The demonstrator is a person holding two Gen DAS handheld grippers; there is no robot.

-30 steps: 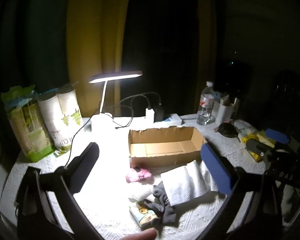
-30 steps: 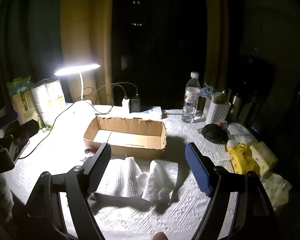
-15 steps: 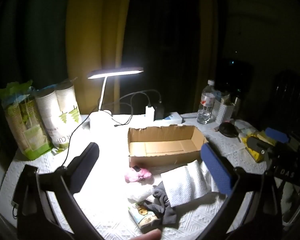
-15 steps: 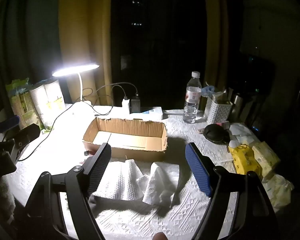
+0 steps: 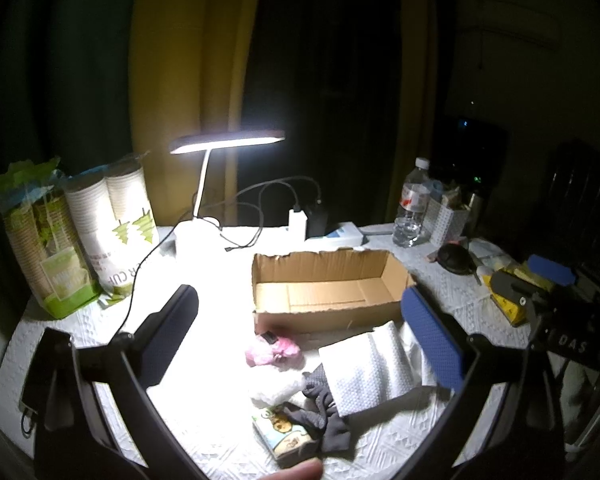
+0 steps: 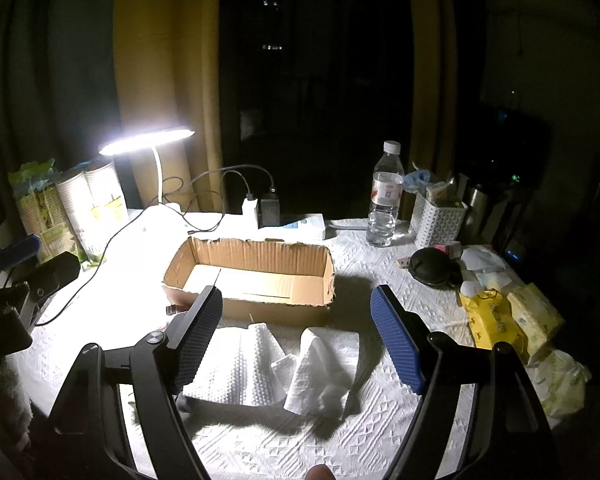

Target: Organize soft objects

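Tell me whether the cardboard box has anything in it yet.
Empty. Both views show the bare brown floor of the cardboard box; the white towel, pink cloth and grey sock lie on the table in front of it.

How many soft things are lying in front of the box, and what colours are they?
White towels: 2
Pink bundle: 1
Grey sock: 1
White bubbly wad: 1
Total: 5

Left gripper (image 5: pixel 300 336) spread wide above pink cloth (image 5: pixel 273 354), dark sock (image 5: pixel 324 412), white towel (image 5: pixel 370 368), empty cardboard box (image 5: pixel 328 292) ahead, lit desk lamp (image 5: pixel 226 142) beyond
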